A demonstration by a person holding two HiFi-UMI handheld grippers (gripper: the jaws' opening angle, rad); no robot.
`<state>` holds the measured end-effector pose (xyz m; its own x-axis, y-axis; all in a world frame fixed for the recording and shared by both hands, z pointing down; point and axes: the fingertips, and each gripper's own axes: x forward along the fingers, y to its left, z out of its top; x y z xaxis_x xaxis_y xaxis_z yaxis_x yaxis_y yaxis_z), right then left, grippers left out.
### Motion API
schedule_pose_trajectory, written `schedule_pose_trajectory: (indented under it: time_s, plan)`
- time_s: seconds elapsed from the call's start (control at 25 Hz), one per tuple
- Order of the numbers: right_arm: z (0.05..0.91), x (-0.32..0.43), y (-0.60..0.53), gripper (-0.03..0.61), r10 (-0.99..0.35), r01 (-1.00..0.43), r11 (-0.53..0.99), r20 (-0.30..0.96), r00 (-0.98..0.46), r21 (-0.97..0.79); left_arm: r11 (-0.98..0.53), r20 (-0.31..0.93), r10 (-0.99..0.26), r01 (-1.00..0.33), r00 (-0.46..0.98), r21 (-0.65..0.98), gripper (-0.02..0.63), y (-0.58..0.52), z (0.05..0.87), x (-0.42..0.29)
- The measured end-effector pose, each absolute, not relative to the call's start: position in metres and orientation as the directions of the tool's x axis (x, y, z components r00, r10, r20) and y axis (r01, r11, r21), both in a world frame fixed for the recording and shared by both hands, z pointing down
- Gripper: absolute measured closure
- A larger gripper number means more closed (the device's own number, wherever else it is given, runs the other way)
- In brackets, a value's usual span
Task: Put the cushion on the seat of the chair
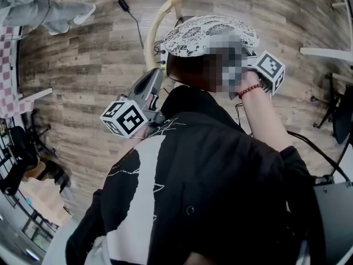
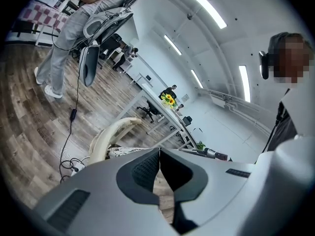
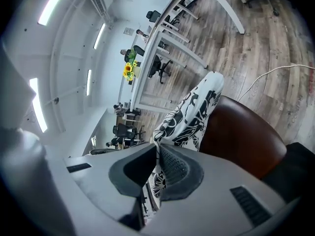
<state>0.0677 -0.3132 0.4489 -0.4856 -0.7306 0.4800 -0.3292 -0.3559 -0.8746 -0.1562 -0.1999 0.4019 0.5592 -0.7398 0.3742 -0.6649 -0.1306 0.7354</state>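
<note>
The cushion, white with a black flower print, lies flat just over the chair's brown seat. The chair's cream curved back stands behind it. My left gripper reaches the cushion's left edge. In the left gripper view its jaws are shut, and the cushion's rim runs right into their tips. My right gripper is at the cushion's right side, partly hidden. In the right gripper view it is shut on the printed cloth, above the brown seat.
A black cable with an adapter trails over the wood floor behind the chair. Another person's legs are at the far left. White desk frames and a black office chair stand to the right. Rows of desks fill the room beyond.
</note>
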Motion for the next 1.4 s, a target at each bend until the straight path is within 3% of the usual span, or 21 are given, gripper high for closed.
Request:
schedule_pose_trajectory:
  time_s: [1.4]
  plan:
    - [0.540,0.088,-0.202,0.551,-0.500,-0.539,-0.471,0.715,-0.488,-0.698,-0.156,0.401,-0.709,-0.683,0.580,0.714,0.598,-0.195,0.409,-0.135]
